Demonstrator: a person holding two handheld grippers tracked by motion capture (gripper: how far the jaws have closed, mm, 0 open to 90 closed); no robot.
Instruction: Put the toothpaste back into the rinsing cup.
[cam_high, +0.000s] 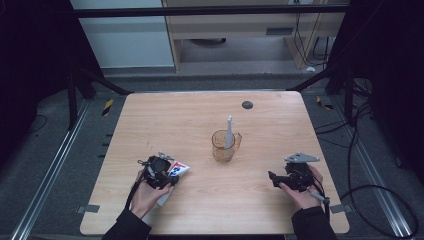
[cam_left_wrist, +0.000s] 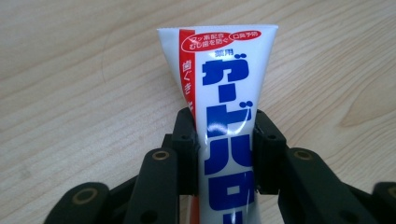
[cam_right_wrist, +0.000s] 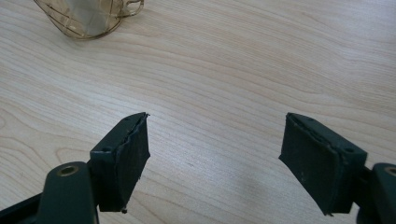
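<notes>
Between the two black pads of the left claw (cam_left_wrist: 225, 154) sits a white toothpaste tube (cam_left_wrist: 224, 112) with blue and red lettering, pinched across its body. The pads press on both sides of the tube, and its flat crimped end reaches out beyond the claw tips over the pale wooden desk (cam_left_wrist: 70, 84). From the high view, the left claw (cam_high: 167, 175) rests low near the front left part of the desk (cam_high: 200, 210), with the toothpaste tube (cam_high: 179, 171) poking out on its far right side and another white stretch of it showing beneath the person's left hand (cam_high: 145, 192).

Across from it, well apart, the right claw (cam_high: 272, 176) is held by the person's right hand (cam_high: 300, 192) near the front right part of the desk, pointing toward the left claw. Its jaws stand wide and hold nothing; the right gripper view shows the right claw (cam_right_wrist: 215, 154) with bare wood grain between its pads.

Ahead of both claws, roughly midway between them and farther from the person, stands a clear amber cup (cam_high: 223, 145) with a handle. A white toothbrush (cam_high: 228, 132) stands upright inside it. The cup (cam_right_wrist: 88, 18) sits ahead and to the left of the right claw in its own view, well apart from it.
</notes>
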